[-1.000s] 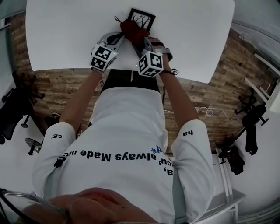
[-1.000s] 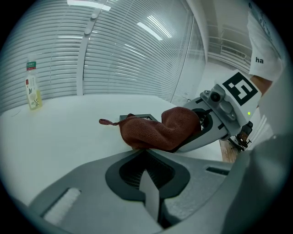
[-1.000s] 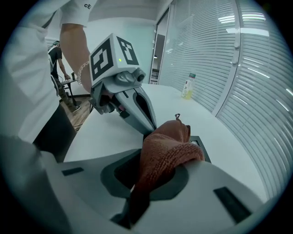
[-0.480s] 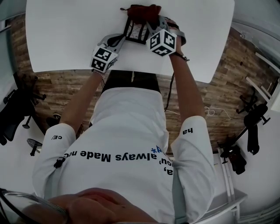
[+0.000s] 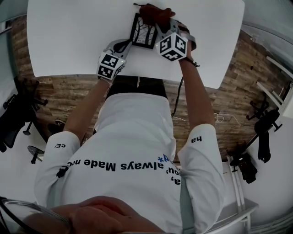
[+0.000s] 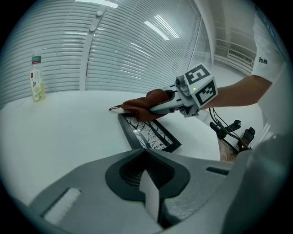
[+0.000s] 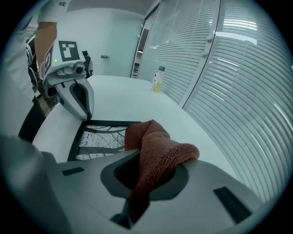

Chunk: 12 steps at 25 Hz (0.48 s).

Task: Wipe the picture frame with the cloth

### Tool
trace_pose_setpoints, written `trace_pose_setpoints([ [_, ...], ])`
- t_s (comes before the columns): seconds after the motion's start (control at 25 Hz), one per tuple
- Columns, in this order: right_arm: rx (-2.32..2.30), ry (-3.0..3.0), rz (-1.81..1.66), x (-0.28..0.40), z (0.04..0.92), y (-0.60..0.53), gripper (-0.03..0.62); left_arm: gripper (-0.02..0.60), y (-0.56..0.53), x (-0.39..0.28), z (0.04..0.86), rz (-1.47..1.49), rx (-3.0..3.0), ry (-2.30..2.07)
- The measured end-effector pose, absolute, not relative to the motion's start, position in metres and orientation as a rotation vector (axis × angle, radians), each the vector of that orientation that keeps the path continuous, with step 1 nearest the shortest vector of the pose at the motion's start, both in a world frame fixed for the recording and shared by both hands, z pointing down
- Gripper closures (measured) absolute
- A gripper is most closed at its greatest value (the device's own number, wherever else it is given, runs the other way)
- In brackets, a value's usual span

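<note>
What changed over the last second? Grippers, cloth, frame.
The right hand-held gripper, shut on the cloth, swept away from the person. It carried the cloth from the near part of the picture frame to its far edge, mostly in the first half second. The left hand-held gripper stayed shut at the frame's near corner and barely moved. The frame still lies flat on the table.

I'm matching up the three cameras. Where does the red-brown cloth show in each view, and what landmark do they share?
Head view: cloth at top centre, at the far end of the picture frame.
Left gripper view: cloth at centre, just above the frame.
Right gripper view: cloth at centre, clamped in the right gripper.
Shared landmark: the black picture frame, flat on the white table.
</note>
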State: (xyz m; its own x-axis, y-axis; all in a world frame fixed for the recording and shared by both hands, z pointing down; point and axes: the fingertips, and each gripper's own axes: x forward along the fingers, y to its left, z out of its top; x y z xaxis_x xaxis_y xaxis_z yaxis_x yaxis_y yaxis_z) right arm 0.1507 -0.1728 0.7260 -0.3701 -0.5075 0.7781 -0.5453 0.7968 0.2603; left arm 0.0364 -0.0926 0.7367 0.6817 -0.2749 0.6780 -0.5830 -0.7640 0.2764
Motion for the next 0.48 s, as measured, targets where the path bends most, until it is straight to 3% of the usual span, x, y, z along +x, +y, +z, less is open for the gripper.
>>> trace_pose_setpoints([
  [0.48, 0.740, -2.133, 0.172, 0.105, 0.728, -0.067, 0.563, 0.580, -0.094, 0.036, 0.737, 0.864, 2.424, -0.669],
])
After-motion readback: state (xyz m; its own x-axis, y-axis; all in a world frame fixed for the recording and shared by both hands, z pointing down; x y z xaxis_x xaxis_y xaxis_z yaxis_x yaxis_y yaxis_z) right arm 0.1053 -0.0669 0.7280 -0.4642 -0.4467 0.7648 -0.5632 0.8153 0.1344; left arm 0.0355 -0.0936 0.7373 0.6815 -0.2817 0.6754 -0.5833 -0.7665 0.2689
